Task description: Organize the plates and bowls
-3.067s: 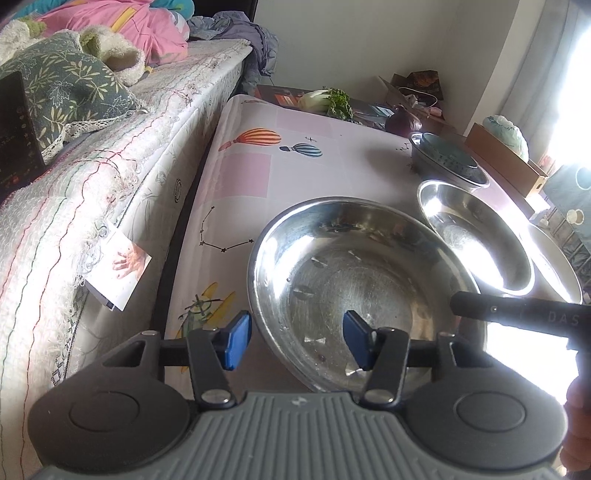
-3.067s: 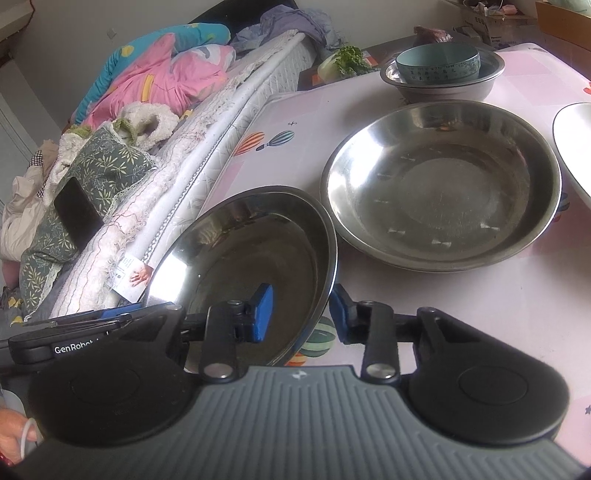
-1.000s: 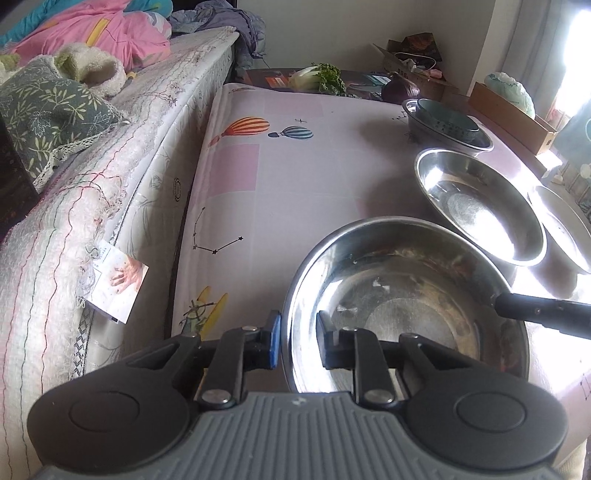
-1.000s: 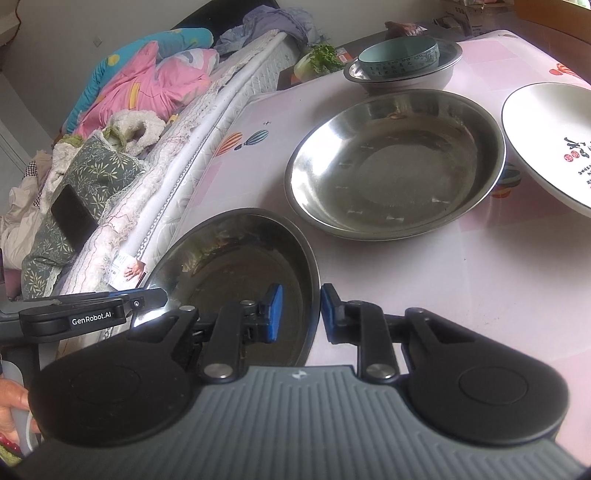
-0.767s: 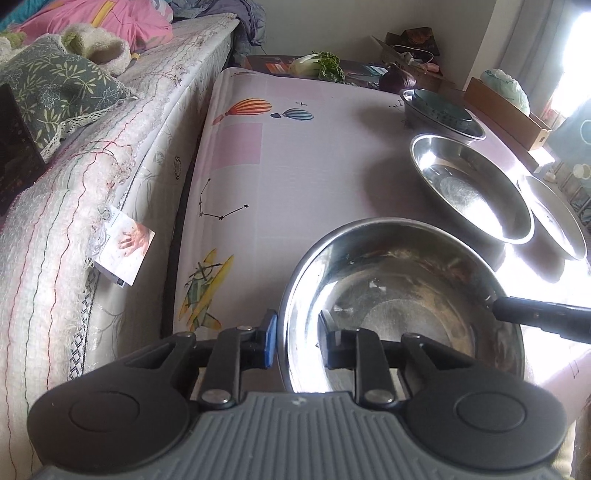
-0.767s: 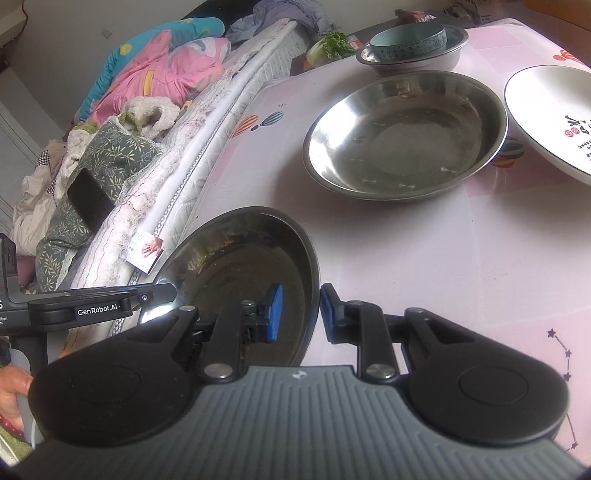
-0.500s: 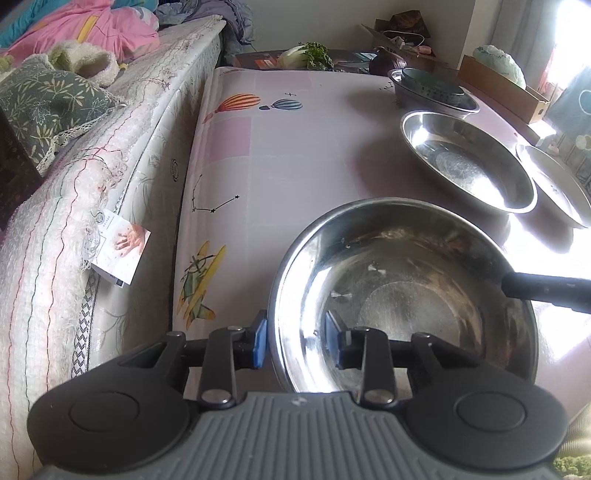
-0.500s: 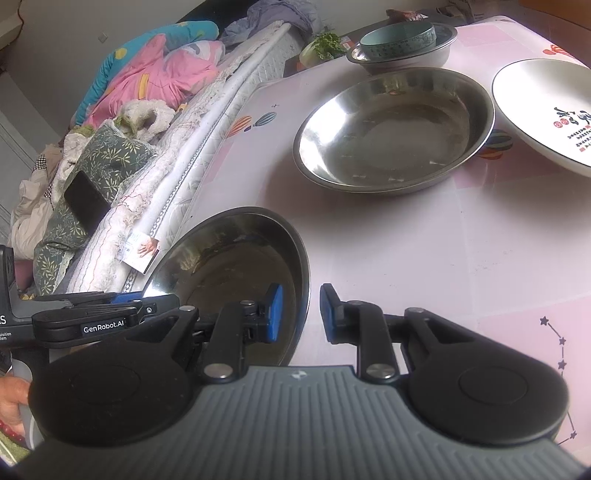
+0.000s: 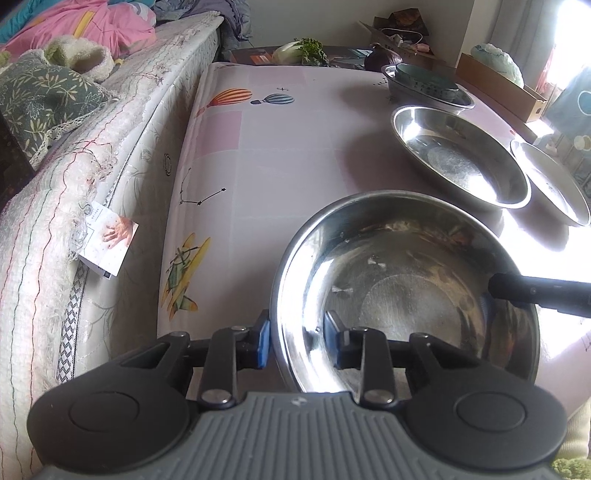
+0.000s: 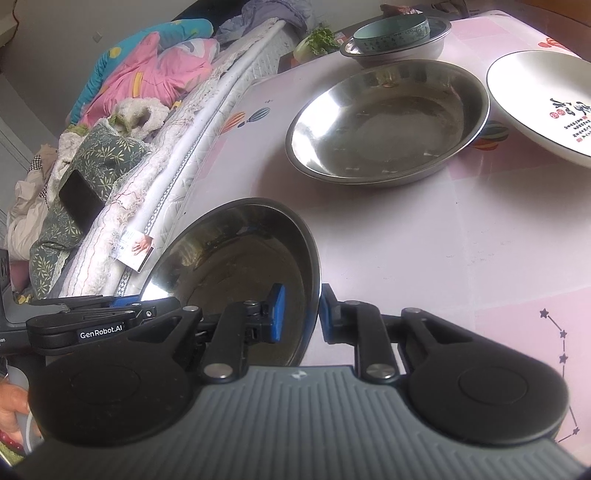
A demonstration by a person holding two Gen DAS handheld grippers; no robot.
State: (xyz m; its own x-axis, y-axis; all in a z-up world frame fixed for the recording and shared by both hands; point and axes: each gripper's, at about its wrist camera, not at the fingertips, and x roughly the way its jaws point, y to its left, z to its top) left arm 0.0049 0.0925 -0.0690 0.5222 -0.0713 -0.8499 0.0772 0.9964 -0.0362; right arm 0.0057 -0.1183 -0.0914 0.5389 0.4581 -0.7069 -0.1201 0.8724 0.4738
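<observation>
A wide steel bowl (image 9: 406,288) sits low at the near end of the pink table (image 9: 266,147), tilted in the right wrist view (image 10: 236,258). My left gripper (image 9: 297,338) straddles its near-left rim. The outer pad is at the rim, the inner pad stands off the wall, and the grip looks loose. My right gripper (image 10: 301,314) is shut on the opposite rim, and one of its black fingers (image 9: 535,291) reaches in over the bowl. Whether the bowl rests on the table I cannot tell.
A second steel bowl (image 10: 388,118) lies further along the table, with a white printed plate (image 10: 546,99) to its right. Behind them a teal bowl (image 10: 391,33) sits inside a steel basin. A bed (image 9: 74,166) runs along the left edge. A cardboard box (image 9: 498,85) stands at the far right.
Three seconds ago the left jaws stood wide at the rim, then they shut on it. Now they are slightly wider again. The bowl has come nearer, away from the second steel bowl.
</observation>
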